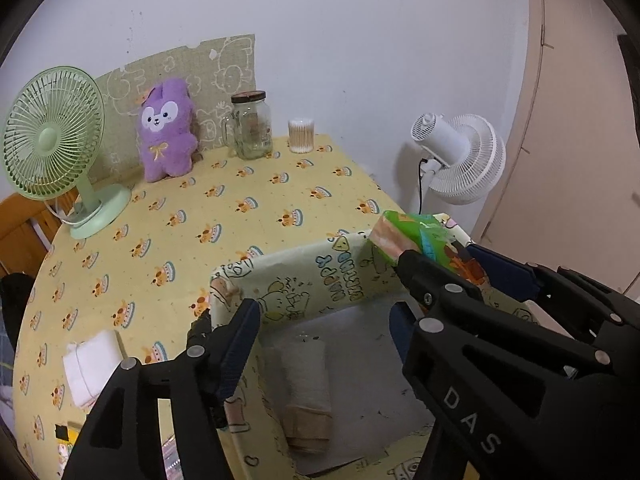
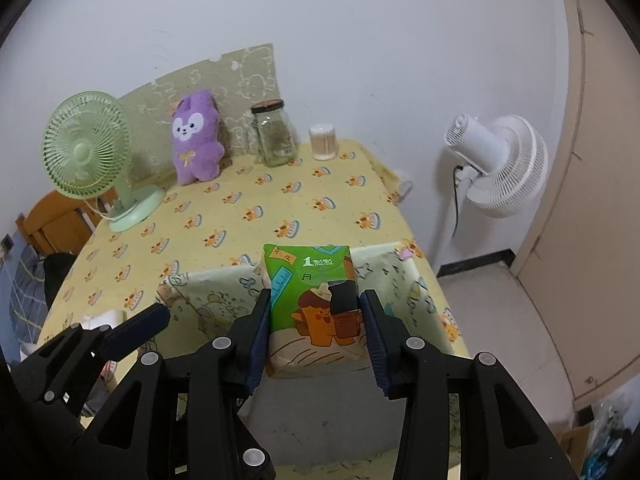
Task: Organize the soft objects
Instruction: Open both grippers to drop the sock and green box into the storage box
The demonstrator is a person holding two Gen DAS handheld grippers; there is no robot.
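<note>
My right gripper [image 2: 316,320] is shut on a green tissue pack [image 2: 310,280] and holds it above the open yellow cartoon-print box [image 2: 208,292]; the pack also shows in the left wrist view [image 1: 412,236]. My left gripper [image 1: 324,320] is open, straddling the box's left wall [image 1: 304,280]. A rolled beige towel [image 1: 306,384] lies inside the box. A folded white cloth [image 1: 92,364] lies on the table left of the box. A purple plush bunny [image 1: 166,128] sits upright at the back, also in the right wrist view [image 2: 196,140].
A green desk fan [image 1: 52,136] stands at the table's back left. A glass jar [image 1: 252,126] and a cotton-swab tub [image 1: 301,135] stand at the back. A white floor fan [image 2: 500,164] stands right of the table. A wooden chair [image 2: 52,224] is at left.
</note>
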